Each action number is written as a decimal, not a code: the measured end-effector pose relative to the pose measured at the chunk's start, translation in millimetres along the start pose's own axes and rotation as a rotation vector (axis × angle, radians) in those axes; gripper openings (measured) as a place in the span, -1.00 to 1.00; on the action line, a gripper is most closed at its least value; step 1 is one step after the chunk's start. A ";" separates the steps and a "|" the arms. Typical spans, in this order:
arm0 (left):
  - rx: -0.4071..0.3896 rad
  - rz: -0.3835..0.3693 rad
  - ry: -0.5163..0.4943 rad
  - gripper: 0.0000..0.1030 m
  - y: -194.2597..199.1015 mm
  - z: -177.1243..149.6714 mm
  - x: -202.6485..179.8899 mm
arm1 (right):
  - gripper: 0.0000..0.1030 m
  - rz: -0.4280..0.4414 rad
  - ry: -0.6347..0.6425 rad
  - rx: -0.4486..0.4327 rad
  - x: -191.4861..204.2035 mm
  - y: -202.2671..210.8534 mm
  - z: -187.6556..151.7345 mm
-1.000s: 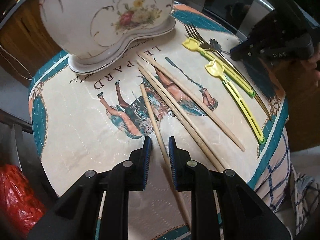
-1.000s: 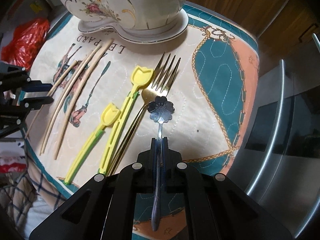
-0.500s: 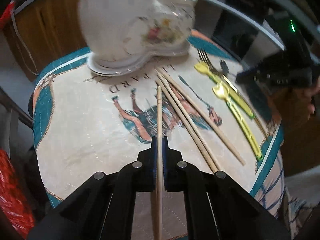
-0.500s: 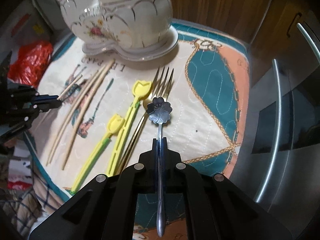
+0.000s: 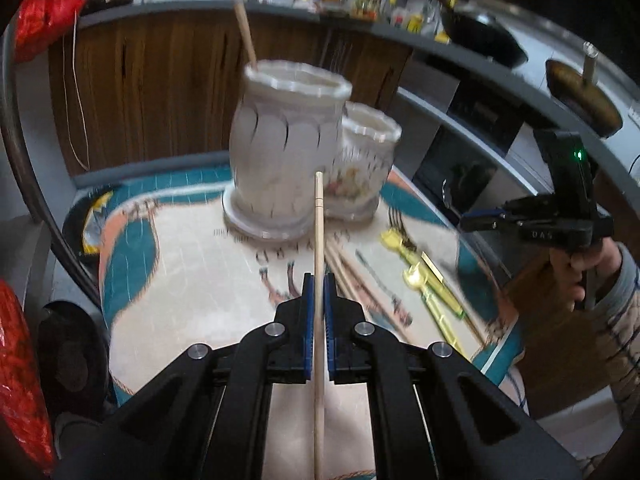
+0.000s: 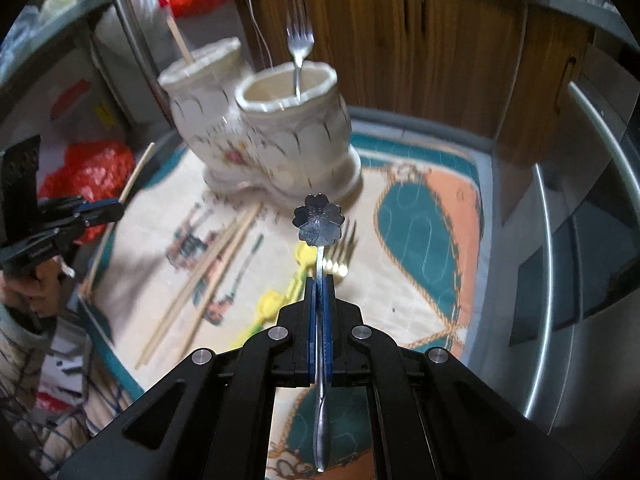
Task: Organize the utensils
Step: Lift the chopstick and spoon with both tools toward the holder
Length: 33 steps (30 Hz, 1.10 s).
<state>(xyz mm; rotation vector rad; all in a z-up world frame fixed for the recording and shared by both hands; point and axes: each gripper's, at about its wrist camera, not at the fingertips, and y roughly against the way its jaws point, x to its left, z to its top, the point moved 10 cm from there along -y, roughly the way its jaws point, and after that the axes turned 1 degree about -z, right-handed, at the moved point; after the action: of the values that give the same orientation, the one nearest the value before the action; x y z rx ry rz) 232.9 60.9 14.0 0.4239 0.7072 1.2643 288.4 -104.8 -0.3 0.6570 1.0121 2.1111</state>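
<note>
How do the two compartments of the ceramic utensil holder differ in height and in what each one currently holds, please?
The taller compartment rises well above the shorter compartment. The taller compartment holds a wooden chopstick leaning out of its mouth, whereas the shorter compartment holds a silver fork standing tines up. Both share one base, white scalloped ceramic and a wavy rim.

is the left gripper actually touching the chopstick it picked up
Touching. The left wrist view shows the left gripper with both blue pads pressed against the chopstick, which runs straight between them.
</note>
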 end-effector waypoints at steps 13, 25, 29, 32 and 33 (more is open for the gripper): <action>-0.122 -0.030 -0.009 -0.92 15.2 40.1 -25.0 | -0.93 0.052 -0.020 -0.133 16.2 27.1 29.4; -0.259 -0.046 0.014 -0.92 30.3 89.1 -28.1 | -0.93 0.086 -0.049 -0.277 24.3 43.8 67.7; -0.322 -0.052 0.012 -0.92 37.9 113.7 -28.2 | -0.93 0.091 -0.054 -0.335 29.1 50.6 85.4; -0.358 -0.056 0.015 -0.92 40.1 129.3 -27.1 | -0.93 0.102 -0.054 -0.377 33.5 56.5 99.5; -0.369 -0.057 0.018 -0.92 39.7 134.6 -26.1 | -0.93 0.103 -0.051 -0.388 34.8 58.0 104.2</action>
<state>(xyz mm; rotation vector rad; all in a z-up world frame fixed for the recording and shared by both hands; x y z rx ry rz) 293.8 58.2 143.1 0.0892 0.4826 1.3128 316.4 -56.7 110.7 0.5726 0.5253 2.2811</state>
